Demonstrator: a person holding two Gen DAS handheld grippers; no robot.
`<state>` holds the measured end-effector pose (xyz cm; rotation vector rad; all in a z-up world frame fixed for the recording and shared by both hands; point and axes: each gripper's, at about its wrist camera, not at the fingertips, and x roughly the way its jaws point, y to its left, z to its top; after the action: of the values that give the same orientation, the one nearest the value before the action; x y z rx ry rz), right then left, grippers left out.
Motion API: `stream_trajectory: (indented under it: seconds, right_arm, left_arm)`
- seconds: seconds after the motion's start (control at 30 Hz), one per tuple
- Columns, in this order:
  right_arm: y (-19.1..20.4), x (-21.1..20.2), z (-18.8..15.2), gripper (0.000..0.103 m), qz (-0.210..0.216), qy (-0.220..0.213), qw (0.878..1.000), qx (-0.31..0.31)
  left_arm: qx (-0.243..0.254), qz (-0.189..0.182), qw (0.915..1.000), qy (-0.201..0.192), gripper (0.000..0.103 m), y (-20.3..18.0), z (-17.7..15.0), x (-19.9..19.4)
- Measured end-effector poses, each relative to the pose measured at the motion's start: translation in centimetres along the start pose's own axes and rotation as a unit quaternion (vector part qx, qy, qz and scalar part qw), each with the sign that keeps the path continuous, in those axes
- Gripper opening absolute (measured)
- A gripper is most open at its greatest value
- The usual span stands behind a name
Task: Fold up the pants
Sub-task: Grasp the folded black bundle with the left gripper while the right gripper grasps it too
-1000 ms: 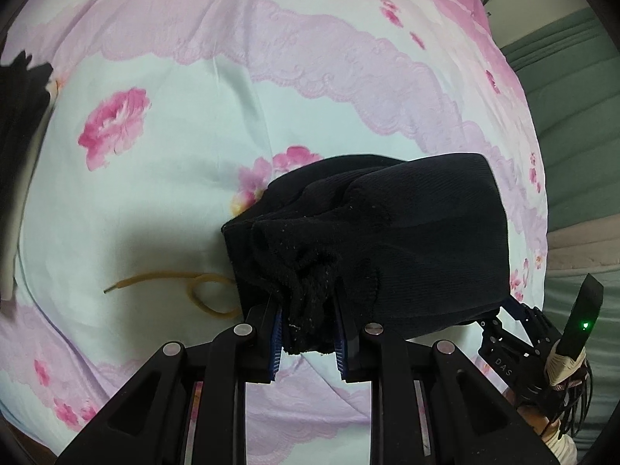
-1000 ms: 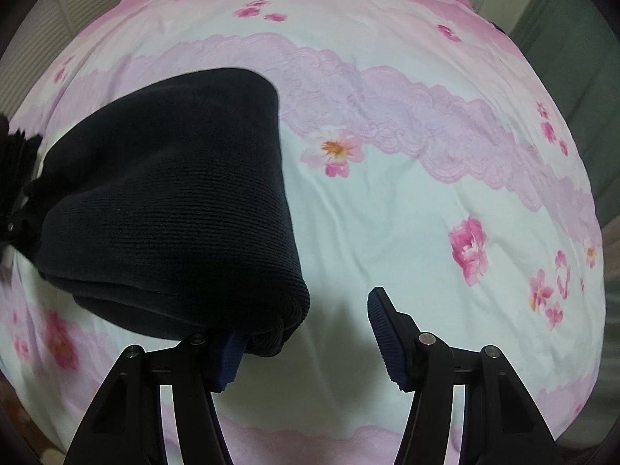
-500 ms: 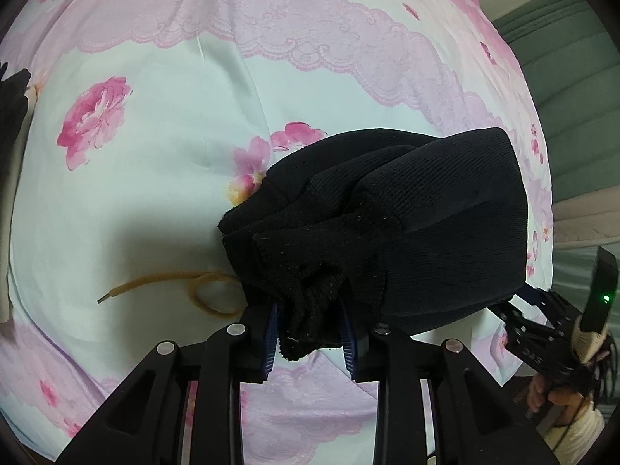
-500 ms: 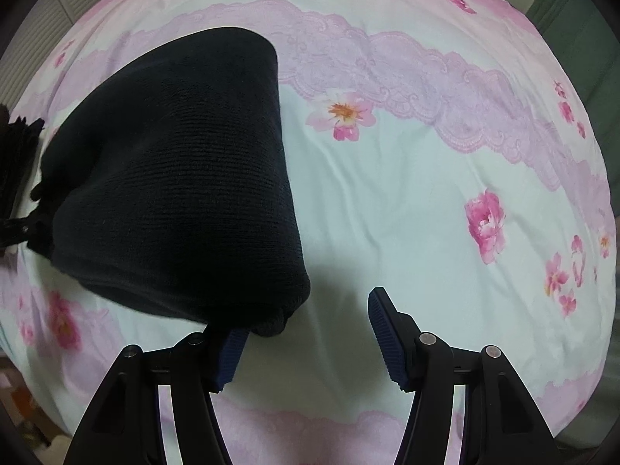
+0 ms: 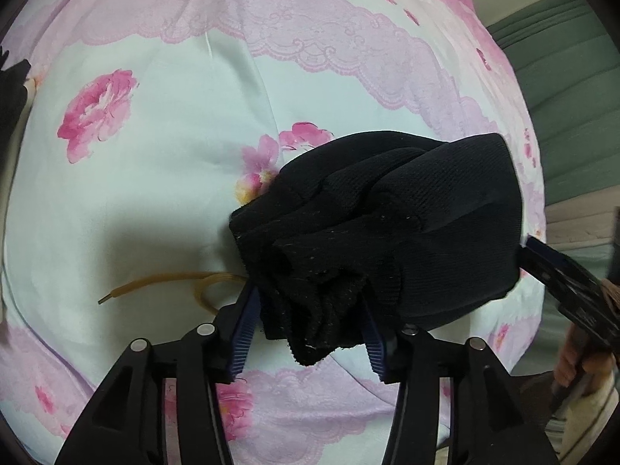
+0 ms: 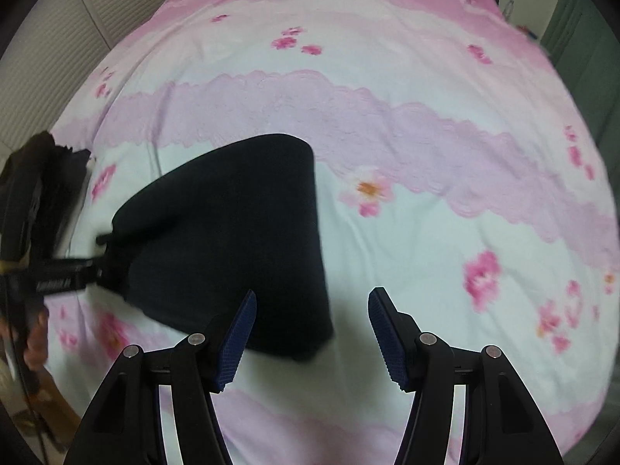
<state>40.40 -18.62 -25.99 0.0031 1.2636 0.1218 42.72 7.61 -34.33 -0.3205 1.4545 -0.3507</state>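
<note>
The black knitted pants lie folded into a thick bundle on the floral bed cover. My left gripper has its jaws opening; the bunched end of the pants still sits loosely between the blue pads. A tan drawstring trails out to the left of that end. In the right wrist view the pants spread out ahead, and my right gripper hovers open above their near corner, holding nothing. The left gripper shows at the bundle's far left end.
A stack of dark clothes sits at the bed's left edge. A person's hand holds the left tool. Green fabric hangs beyond the bed's right side. A louvred wall lies to the left.
The left jaws have spread apart around the bunched end they were pinching. The right gripper has lifted up off the pants' edge, staying open.
</note>
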Motion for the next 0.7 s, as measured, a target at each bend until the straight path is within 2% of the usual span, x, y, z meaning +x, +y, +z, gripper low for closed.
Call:
stream_trajectory:
  seconds: [0.03,0.2,0.33,0.43,0.63,0.7]
  right_arm:
    - [0.0,1.0,0.4,0.059,0.013,0.005,1.000,0.006]
    - [-1.4,4.7,1.5,0.059,0.066,0.031,0.996,0.044]
    - [-2.1,6.6,1.3,0.060,0.084,0.053,0.994,0.052]
    - [-2.6,7.8,1.3,0.067,0.094,0.066,0.992,0.056]
    - [-3.7,9.2,1.1,0.070,0.122,0.079,0.986,0.081]
    - [-3.7,9.4,1.1,0.070,0.129,0.081,0.985,0.085]
  left_arm:
    - [-0.003,-0.006,1.0000,0.001,0.059,0.2,0.0,0.0]
    - [-0.033,-0.036,0.9988,0.008,0.069,1.4,0.0,0.4]
    - [-0.043,-0.051,0.9977,0.012,0.075,1.9,-0.1,1.0]
    - [-0.048,-0.057,0.9972,0.012,0.082,2.1,0.0,1.7]
    - [-0.098,-0.114,0.9884,0.024,0.087,3.5,0.2,3.8]
    - [-0.107,-0.122,0.9864,0.025,0.089,3.6,0.1,4.3]
